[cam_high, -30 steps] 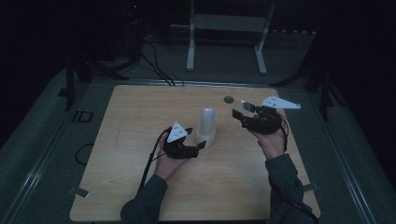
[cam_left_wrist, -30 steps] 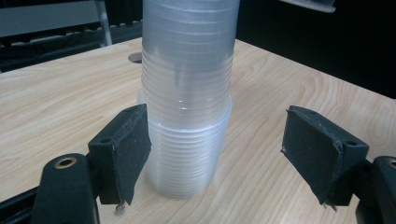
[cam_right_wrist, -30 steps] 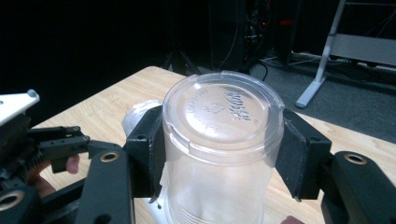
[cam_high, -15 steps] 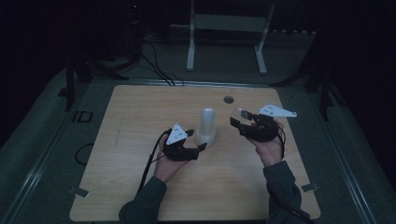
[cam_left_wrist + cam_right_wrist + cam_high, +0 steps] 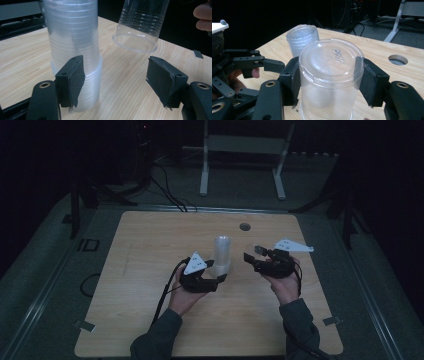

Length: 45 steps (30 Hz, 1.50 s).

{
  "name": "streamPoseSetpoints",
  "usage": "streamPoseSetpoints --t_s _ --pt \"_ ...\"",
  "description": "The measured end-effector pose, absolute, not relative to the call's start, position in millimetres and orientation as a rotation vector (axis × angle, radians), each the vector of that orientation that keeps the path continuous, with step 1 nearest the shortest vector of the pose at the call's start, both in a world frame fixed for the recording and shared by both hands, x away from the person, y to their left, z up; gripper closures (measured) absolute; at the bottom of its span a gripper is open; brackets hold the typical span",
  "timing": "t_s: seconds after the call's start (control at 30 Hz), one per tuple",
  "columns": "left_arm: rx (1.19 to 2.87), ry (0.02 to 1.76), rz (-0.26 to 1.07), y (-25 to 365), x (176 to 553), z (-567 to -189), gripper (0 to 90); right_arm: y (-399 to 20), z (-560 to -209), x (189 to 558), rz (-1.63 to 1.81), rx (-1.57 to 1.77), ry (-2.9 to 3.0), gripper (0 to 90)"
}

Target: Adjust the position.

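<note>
An upside-down stack of clear plastic cups (image 5: 222, 255) (image 5: 72, 37) (image 5: 302, 41) stands mid-table. My left gripper (image 5: 220, 279) (image 5: 115, 77) lies at its base. Its jaws have just been closing, but the pads stand apart with nothing between them. The left pad (image 5: 72, 82) sits in front of the stack's bottom rim. My right gripper (image 5: 257, 257) (image 5: 329, 80) is shut on a single clear cup (image 5: 329, 75) (image 5: 140, 25). It holds that cup upside down, above the table, just right of the stack.
The wooden table (image 5: 150, 270) has a round hole (image 5: 244, 226) (image 5: 398, 60) near its far edge. Behind the table stands a white frame (image 5: 240, 150), and cables (image 5: 165, 190) lie on the floor. A small grey tab (image 5: 197, 53) lies on the table.
My right gripper has carried the single cup left and down, closer to the stack. The left hand has stayed by the stack's base.
</note>
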<state>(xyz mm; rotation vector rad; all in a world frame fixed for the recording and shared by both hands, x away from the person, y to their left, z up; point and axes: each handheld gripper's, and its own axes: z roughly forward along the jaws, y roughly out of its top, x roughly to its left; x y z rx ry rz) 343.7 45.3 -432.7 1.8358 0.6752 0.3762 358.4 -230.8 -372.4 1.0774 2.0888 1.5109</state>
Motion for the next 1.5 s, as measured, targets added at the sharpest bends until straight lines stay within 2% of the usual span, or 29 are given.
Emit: streamPoseSetpoints --t_s 0.97,1.5 --pt "1.882 0.601 0.368 12 341 -429 22.5 -226 -393 352 1.579 1.126 2.125 40.7" --pt "1.888 0.578 0.354 2 342 -431 22.1 -227 -400 349 1.702 1.173 2.126 40.8"
